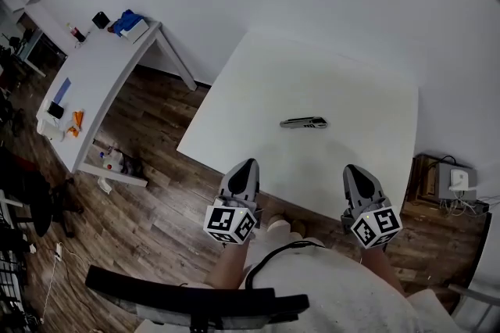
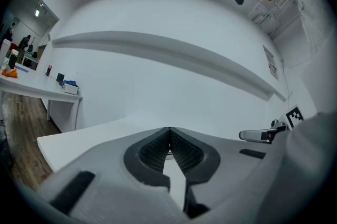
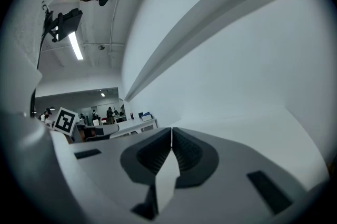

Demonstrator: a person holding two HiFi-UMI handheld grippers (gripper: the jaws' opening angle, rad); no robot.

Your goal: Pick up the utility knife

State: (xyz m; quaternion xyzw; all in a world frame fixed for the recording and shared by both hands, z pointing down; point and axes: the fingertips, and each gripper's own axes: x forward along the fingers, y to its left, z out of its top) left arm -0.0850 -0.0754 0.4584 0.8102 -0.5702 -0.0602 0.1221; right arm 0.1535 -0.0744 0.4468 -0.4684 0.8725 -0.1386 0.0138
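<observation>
Left tongs (image 1: 248, 163), right tongs (image 1: 352, 168): knife (image 1: 304, 123) ahead

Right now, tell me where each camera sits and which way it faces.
Head view: on the person's head, looking steeply down at the table and knife; left gripper, right gripper and torso show.
Left gripper view: on the left gripper, looking along its shut jaws across the table to the wall; knife at right.
Right gripper view: on the right gripper, along its shut jaws to the wall; left gripper's cube at left.
Shared: head and left gripper views both show the knife.
</observation>
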